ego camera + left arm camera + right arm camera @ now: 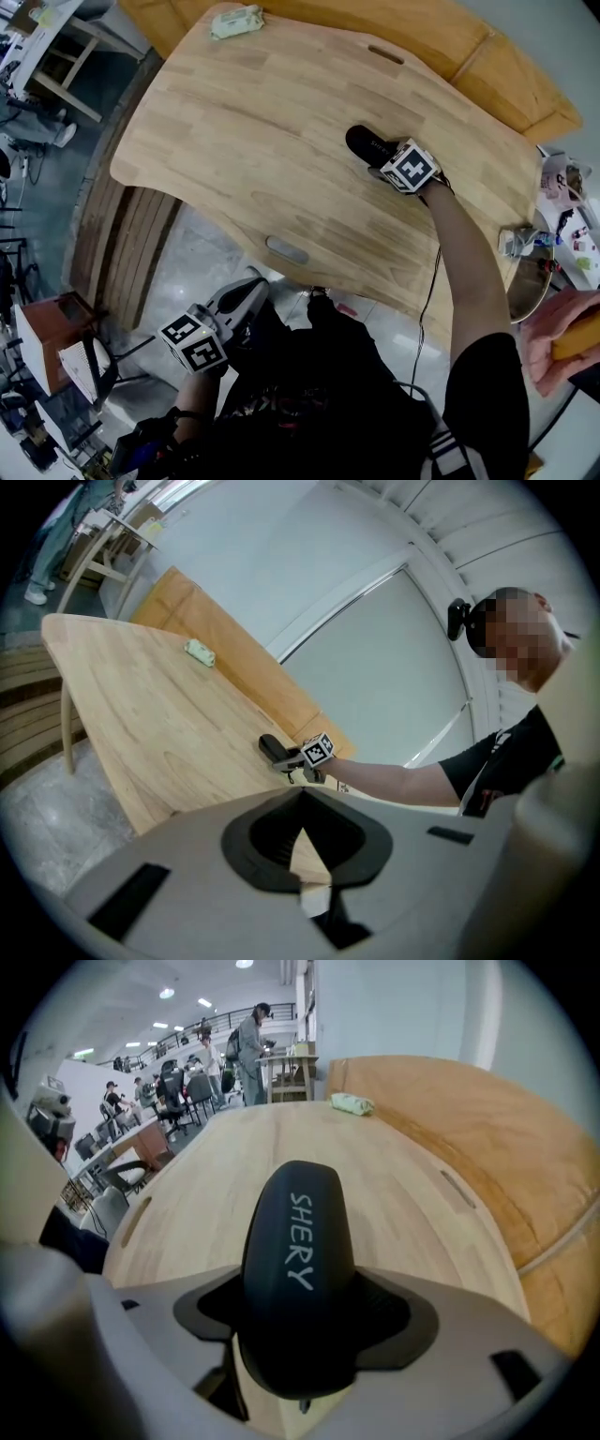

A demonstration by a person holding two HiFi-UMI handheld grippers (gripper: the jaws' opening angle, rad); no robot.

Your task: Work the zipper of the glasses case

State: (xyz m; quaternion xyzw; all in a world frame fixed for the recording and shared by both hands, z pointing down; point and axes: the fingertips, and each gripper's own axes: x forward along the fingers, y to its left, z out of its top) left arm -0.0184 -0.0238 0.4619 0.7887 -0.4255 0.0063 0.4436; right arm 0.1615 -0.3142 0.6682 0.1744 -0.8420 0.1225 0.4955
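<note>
Black glasses case (366, 142) lay flat on the wooden table (244, 141), toward its right edge and well in from the near edge. In the right gripper view the case (298, 1260) ran lengthwise away from the camera, with white "SHERY" print on the lid. A small zipper pull hung at its near end, only partly seen.

Right gripper (377, 161) was tilted steeply down on the case. Its tongs were spread wide and pinched the case's near end from both sides, with the case (298, 1260) filling the whole gap of the right gripper (300, 1330).

Left gripper (253, 289) was off the table, below the near edge, over the floor and close to the person's body. Its tongs were pressed together with nothing between them; the left gripper view showed the tips of the left gripper (300, 846) meeting.

Pale-green packet (236, 21) lay at the table's far edge near the far-left corner, well apart from the case. It also showed in the right gripper view (352, 1103). A grey slot (286, 249) was cut into the table by the near edge. An orange-brown board (441, 37) stood beyond the far edge.
</note>
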